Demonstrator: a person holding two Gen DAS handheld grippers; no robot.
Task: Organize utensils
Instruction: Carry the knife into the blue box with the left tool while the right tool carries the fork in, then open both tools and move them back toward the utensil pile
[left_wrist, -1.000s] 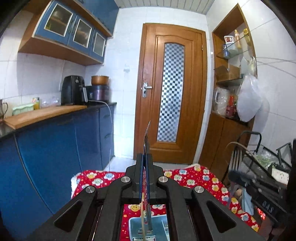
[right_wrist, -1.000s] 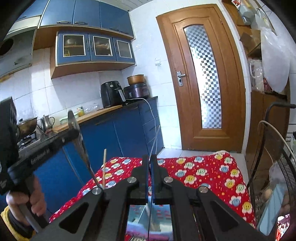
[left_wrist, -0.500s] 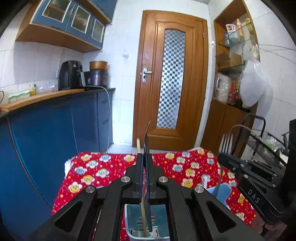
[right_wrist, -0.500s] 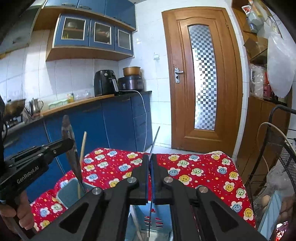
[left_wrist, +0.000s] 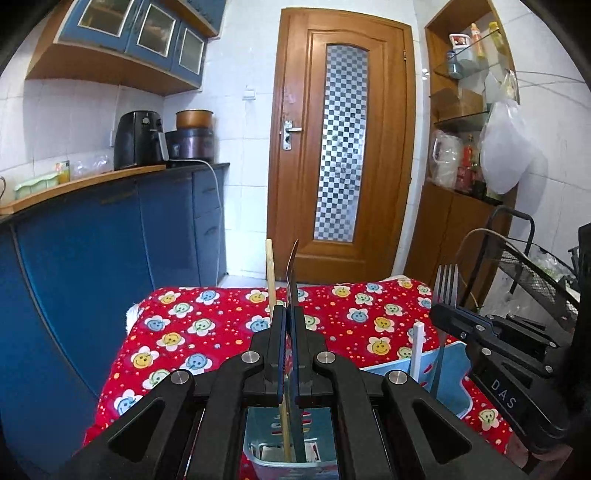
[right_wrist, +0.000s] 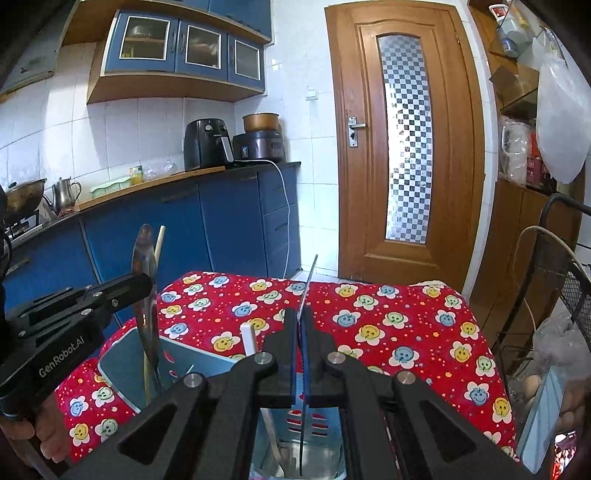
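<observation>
The main risk here is a snag at the rim: both utensils hang thin and upright over narrow bins, and if either one is let go while its lower end still rests on a bin wall or on something already standing inside, it could tip out onto the flowered tablecloth (right_wrist: 388, 332) or knock its neighbours askew. The left gripper (left_wrist: 290, 325) has its jaws pressed narrow on a spoon (left_wrist: 292, 273), held edge-on and vertical, its handle running down into the light blue bin (left_wrist: 258, 435) directly below, beside a wooden chopstick (left_wrist: 270, 273) that already stands there. The right gripper (right_wrist: 300, 325) is likewise closed tight on a fork (left_wrist: 446, 284), tines up, with the handle reaching into a second blue bin (right_wrist: 328, 421) just beside the first, near the tablecloth's front edge; a white stick (right_wrist: 248, 338) stands in that area, though which compartment holds it is hard to tell. Both grippers point forward and level, side by side and near each other, so a sideways drift could also bump one against the other.
</observation>
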